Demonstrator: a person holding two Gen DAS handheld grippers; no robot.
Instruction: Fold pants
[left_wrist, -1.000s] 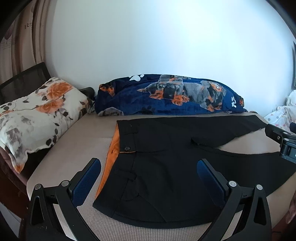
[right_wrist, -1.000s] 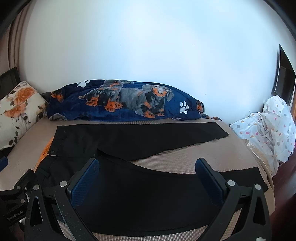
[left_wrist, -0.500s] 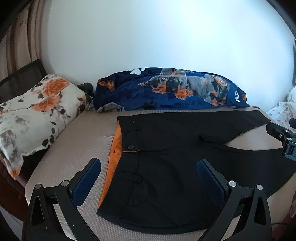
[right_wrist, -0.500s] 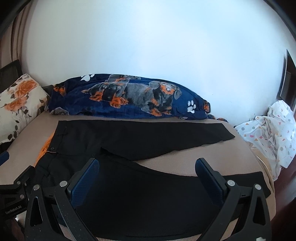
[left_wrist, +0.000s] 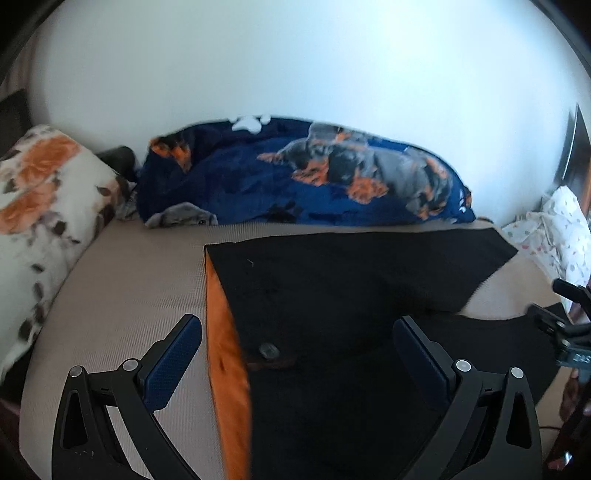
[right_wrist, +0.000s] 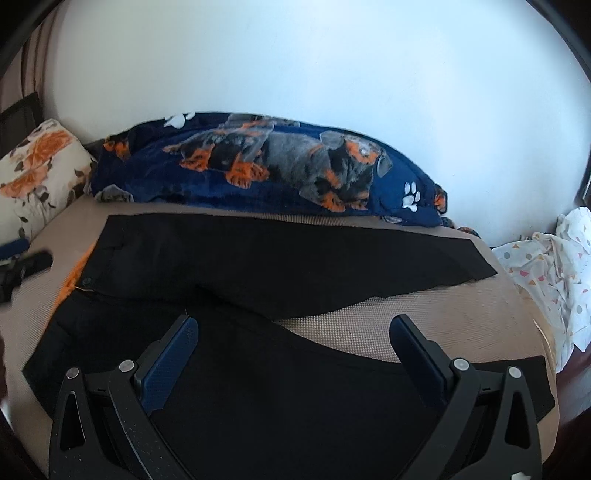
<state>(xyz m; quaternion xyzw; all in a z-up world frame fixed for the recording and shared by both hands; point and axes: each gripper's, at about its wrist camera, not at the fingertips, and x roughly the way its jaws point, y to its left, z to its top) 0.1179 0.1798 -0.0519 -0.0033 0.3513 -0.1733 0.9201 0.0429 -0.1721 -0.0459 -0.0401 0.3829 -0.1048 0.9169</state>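
Pants (left_wrist: 351, 295), black with an orange lining showing along the waistband edge, lie spread flat on the bed (left_wrist: 122, 295). In the left wrist view the waist end is nearest the camera, its button just ahead of the left gripper (left_wrist: 295, 343), whose blue-padded fingers (left_wrist: 173, 358) stand wide apart with nothing between them: the left finger is over bare beige mattress, the right one over black cloth. One leg runs away to the right toward the wall, ending in a slanted hem. Behind the pants lies a navy blanket (left_wrist: 295, 184) printed with dogs and paw marks, and a floral pillow (left_wrist: 44, 192) sits at the left. At the right edge, part of the right gripper shows as a dark, blurred shape.

In the right wrist view the pants (right_wrist: 258, 266) lie with both legs splayed, a wedge of beige bed (right_wrist: 369, 325) showing between them. The right gripper (right_wrist: 291, 343) is held above the near leg, its fingers (right_wrist: 417, 354) spread wide and empty. The far leg lies just in front of the blanket (right_wrist: 277, 166). The pillow (right_wrist: 40, 166) is at the left, and a crumpled white cloth with coloured spots (right_wrist: 554, 266) lies off the bed's right end. The left gripper (right_wrist: 22, 266) shows blurred at the left edge, near the waistband.
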